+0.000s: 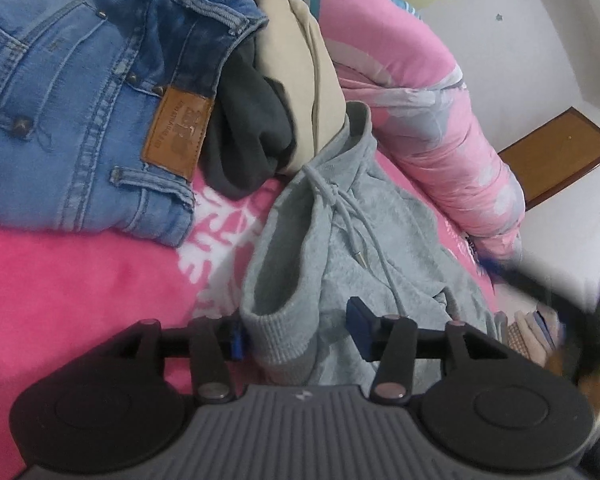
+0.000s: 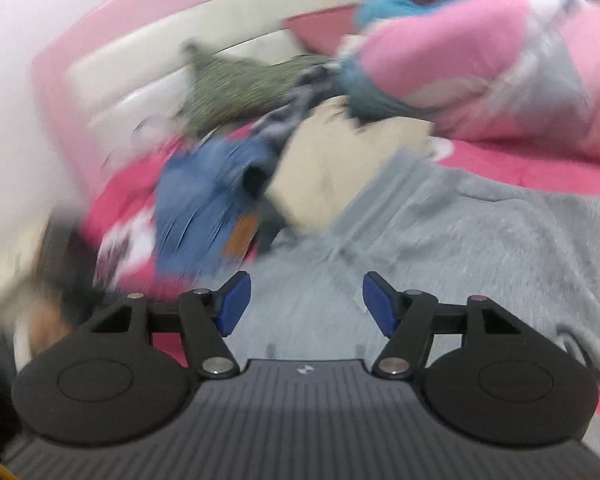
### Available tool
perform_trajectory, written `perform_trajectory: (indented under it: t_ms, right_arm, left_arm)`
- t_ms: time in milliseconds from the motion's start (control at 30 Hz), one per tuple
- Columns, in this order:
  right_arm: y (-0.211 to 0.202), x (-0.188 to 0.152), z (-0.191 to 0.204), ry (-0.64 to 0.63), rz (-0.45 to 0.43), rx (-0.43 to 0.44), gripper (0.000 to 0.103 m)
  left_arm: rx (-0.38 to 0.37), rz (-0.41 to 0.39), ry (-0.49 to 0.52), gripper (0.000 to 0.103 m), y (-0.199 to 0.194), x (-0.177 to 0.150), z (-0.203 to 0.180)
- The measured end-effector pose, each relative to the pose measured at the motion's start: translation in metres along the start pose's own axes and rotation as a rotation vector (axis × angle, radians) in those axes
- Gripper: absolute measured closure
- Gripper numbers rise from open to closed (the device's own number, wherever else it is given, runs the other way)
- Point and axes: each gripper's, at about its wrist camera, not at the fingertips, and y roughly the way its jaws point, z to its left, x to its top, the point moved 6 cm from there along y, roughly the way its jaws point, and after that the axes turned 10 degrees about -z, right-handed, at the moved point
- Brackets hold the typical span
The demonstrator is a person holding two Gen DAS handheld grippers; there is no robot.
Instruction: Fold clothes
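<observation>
Left tool [image 1: 296, 334] parted around grey hoodie [image 1: 364, 240] cuff, right tool [image 2: 306, 306] wide, empty.

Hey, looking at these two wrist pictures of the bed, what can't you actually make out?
- Right wrist view: motion blur smears the jeans, the beige garment and the green one behind; no detail reads.
- Left wrist view: the gray hoodie's lower part is hidden behind the left claw.
- Left wrist view: the jeans run off the left edge.
- Left wrist view: a dark blurred shape at right covers that corner; likely the other claw, unclear.
</observation>
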Motion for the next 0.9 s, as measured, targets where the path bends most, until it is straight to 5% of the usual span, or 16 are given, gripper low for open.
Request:
perform_trajectory:
  t_ms: [100, 167, 233, 333, 567, 733, 900]
  right_arm:
    - [0.052, 0.036, -0.026, 0.179, 0.029, -0.028, 0.041]
    - [0.09, 0.051, -0.038, 0.247, 0.066, -0.057, 0.04]
    - [0.124, 0.054, -0.051, 0.274, 0.104, -0.13, 0.04]
    - [0.163, 0.048, -0.067, 0.327, 0.185, -0.197, 0.04]
    - [0.184, 0.038, -0.067, 0.29, 0.236, -0.201, 0.04]
    - [0.185, 0.033, -0.07, 0.253, 0.268, -0.225, 0.042]
    - [0.181, 0.031, -0.073, 0.265, 0.255, -0.226, 0.048]
  left_arm:
    - [0.012, 0.007, 0.04, 0.055, 0.006, 0.0, -0.004]
    - [0.02, 0.009, 0.063, 0.065, 0.01, -0.001, -0.006]
    - [0.018, 0.005, 0.085, 0.079, 0.012, -0.001, -0.009]
    - [0.028, -0.03, 0.159, 0.081, 0.01, -0.001, -0.019]
    - [0.035, -0.099, 0.399, 0.085, -0.001, -0.01, -0.055]
    - [-0.026, -0.121, 0.557, 0.087, -0.003, -0.021, -0.094]
    - [-0.032, -0.132, 0.617, 0.087, 0.004, -0.028, -0.109]
